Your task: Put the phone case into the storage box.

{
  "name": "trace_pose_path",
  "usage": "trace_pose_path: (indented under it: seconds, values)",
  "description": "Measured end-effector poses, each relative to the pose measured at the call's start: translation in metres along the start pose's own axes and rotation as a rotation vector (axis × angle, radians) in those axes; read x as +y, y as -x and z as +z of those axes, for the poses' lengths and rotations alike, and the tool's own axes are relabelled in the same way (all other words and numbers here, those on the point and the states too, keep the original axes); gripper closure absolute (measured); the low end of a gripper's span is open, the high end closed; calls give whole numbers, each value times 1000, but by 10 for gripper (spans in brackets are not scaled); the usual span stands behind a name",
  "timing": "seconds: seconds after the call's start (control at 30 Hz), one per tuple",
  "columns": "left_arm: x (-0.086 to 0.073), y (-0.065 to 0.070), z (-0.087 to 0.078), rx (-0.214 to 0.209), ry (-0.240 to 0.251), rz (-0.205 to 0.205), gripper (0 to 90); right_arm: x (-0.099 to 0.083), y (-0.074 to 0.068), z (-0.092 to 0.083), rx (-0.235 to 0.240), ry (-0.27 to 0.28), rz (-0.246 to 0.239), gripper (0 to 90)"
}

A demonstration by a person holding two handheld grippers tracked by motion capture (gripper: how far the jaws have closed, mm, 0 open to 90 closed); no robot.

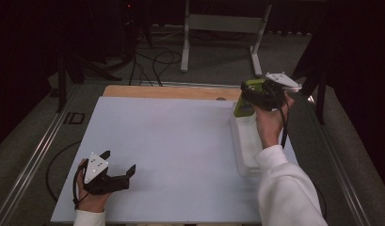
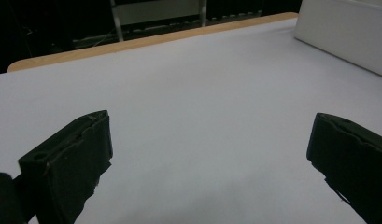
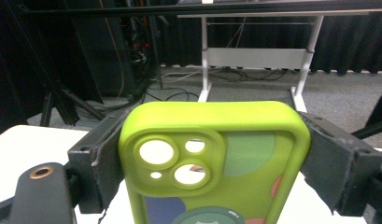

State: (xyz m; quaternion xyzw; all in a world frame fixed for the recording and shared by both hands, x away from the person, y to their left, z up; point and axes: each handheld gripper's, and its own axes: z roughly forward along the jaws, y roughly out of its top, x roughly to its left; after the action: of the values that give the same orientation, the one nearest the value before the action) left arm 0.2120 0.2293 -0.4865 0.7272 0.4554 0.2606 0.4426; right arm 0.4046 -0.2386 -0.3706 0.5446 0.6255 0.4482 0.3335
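My right gripper (image 1: 250,95) is raised over the far right of the table, shut on a lime-green phone case (image 1: 243,107). In the right gripper view the phone case (image 3: 212,158) stands upright between the two jaws of the gripper (image 3: 212,144), its camera cut-outs facing me and coloured shapes printed lower down. A long white tray (image 1: 244,146) lies below that hand. Near the front left corner, my left gripper (image 1: 119,161) rests low on the white table (image 1: 180,141), open. Nothing lies between the jaws of the left gripper (image 2: 209,140).
A wooden strip (image 1: 171,92) edges the table's far side. Beyond it stand a white desk frame (image 1: 218,28), floor cables (image 1: 152,66) and dark stand legs (image 1: 77,66). The tray's white wall (image 2: 343,32) rises at the upper right of the left gripper view.
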Motion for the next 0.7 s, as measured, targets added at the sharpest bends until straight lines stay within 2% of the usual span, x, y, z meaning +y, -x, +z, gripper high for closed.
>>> trace_pose_path:
  seconds: [0.7]
  values:
    - [0, 1, 1, -8, 0, 1, 12, -3, 20, 15, -36, -2, 51, 158]
